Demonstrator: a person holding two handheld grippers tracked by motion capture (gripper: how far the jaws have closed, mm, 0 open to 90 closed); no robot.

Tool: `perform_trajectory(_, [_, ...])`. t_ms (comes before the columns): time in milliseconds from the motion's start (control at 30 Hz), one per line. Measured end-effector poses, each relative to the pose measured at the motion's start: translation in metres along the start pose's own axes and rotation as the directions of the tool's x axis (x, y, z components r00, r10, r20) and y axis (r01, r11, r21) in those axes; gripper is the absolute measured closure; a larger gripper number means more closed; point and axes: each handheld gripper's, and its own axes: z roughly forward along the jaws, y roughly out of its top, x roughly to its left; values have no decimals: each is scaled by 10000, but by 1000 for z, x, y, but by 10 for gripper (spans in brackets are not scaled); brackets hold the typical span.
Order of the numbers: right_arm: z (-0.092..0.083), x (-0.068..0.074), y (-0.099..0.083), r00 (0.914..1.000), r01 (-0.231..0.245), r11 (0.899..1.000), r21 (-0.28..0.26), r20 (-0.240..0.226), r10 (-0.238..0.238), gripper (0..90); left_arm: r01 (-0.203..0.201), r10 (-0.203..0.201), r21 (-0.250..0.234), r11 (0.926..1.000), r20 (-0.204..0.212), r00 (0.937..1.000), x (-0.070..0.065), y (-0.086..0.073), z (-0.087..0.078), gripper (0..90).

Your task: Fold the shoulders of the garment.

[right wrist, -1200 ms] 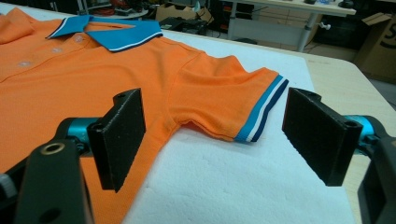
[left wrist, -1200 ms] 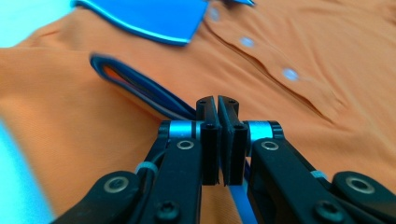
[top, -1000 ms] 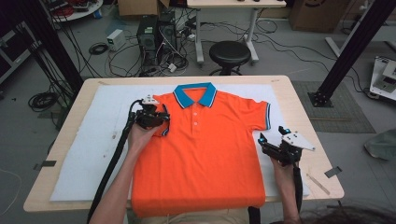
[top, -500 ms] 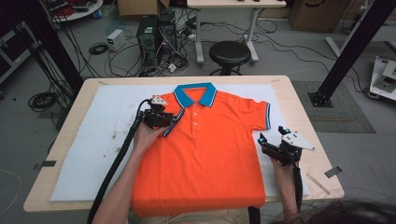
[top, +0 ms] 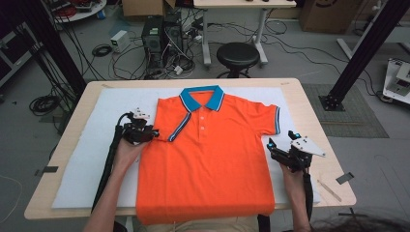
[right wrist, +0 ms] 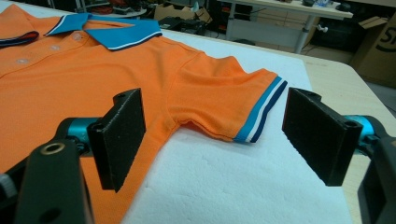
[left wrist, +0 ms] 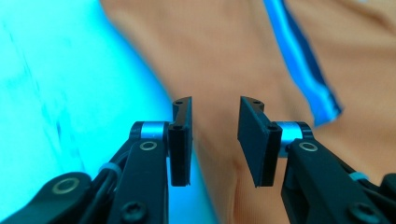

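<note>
Left gripper (top: 153, 134) at folded sleeve (top: 180, 126) of orange polo shirt (top: 208, 164): jaws just opening, nothing gripped. Right gripper (top: 271, 147) wide open, empty.

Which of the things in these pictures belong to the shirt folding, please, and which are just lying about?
In the job:
- orange polo shirt, one sleeve folded in
- white foam mat
- left hand-held gripper, jaws apart over the shirt's edge
- right hand-held gripper, open beside the other sleeve

Lying about:
- black stool
- computer tower
- floor cables
</note>
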Motion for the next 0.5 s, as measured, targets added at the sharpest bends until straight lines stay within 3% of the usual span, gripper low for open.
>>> perform_trajectory(67, [-1,1,0,10000,-52,10000,25,28,52,220,-28,29,92,10000,-97,9999,1,-7,2,682])
perform_trajectory(100, [-1,1,0,10000,-27,10000,38,40,27,220,201,-204,-117,9997,-298,9993,4,-11,0,733])
perform_trajectory(133, [-1,1,0,10000,-27,10000,38,40,27,220,201,-204,-117,9997,-298,9993,4,-11,0,736])
perform_trajectory(167, [-1,1,0,10000,-19,10000,13,45,19,220,332,-338,-109,9994,-551,9979,7,-12,-1,736])
perform_trajectory(333, [-1,1,0,10000,-41,10000,11,40,41,220,348,-352,-61,9994,-751,9966,9,-13,-2,734])
perform_trajectory(400, [0,1,0,10000,-16,10000,-25,35,16,220,387,-397,-140,9992,-788,9961,10,-13,-2,660])
perform_trajectory(467, [0,0,0,10000,9,10000,-53,30,-9,219,509,-531,-578,9970,-370,9979,14,-16,-8,638])
perform_trajectory(500, [-1,1,0,10000,-51,10000,-23,35,51,220,1121,-1115,-1594,9808,130,9937,19,-22,-17,587])
